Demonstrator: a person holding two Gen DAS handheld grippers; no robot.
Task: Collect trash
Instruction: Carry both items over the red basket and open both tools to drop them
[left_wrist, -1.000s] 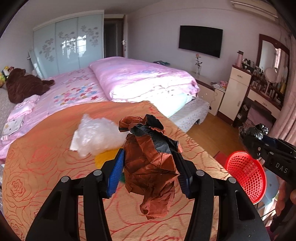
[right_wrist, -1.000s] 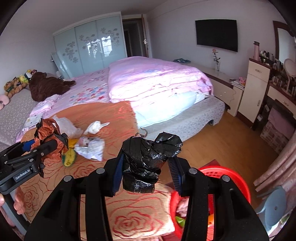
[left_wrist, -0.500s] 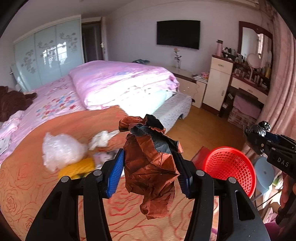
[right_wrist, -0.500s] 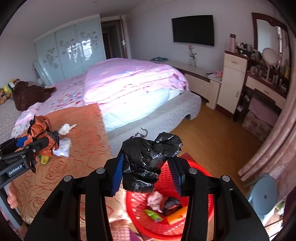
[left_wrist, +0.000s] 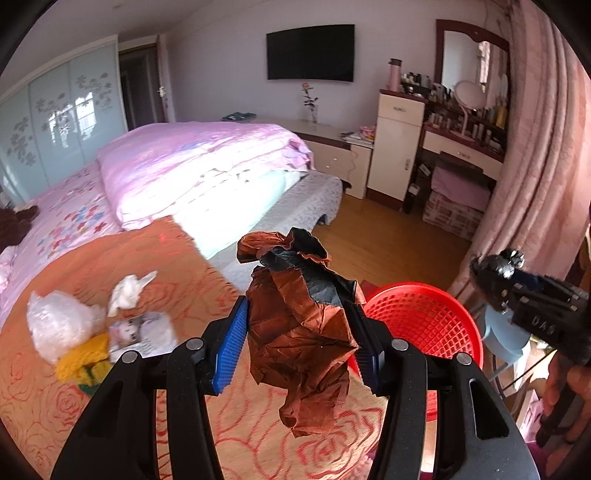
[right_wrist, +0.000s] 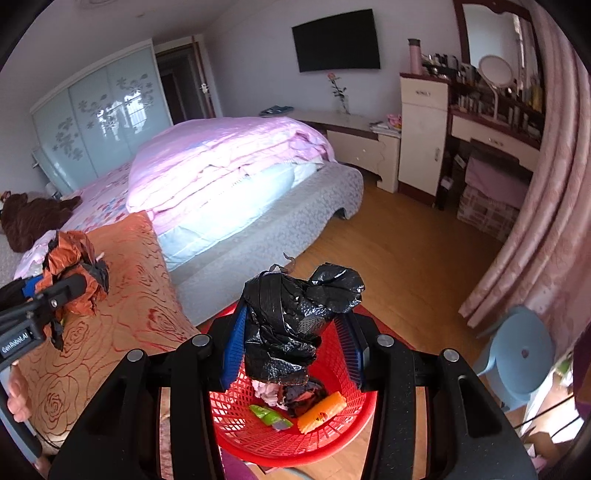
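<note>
Two pieces of trash are in my grip at once: the right gripper (right_wrist: 293, 347) is closed on a crumpled black plastic bag (right_wrist: 295, 317), and the left gripper (left_wrist: 297, 347) pinches a wad of brown paper (left_wrist: 299, 332) between its blue pads.

What has changed in the last second is where I am pointed. A second ago the right camera looked mostly across the orange bedspread (right_wrist: 122, 295), with the red basket (right_wrist: 295, 439) only at the lower edge; now the basket sits directly under the black bag, its mesh showing between the fingers and a few wrappers already lying in the bottom. The left view has swung too — the basket (left_wrist: 421, 325) has slid from the far right to just behind the right finger, though the brown paper hangs over the bedspread edge, not yet over the rim.

So I judge the right hand is ready to let go, while the left needs to carry on toward the basket first.

More trash waits on the bed: a clear plastic bag (left_wrist: 61, 325), a white tissue (left_wrist: 129, 291), a printed wrapper (left_wrist: 142, 332) and something yellow (left_wrist: 83, 360).
</note>
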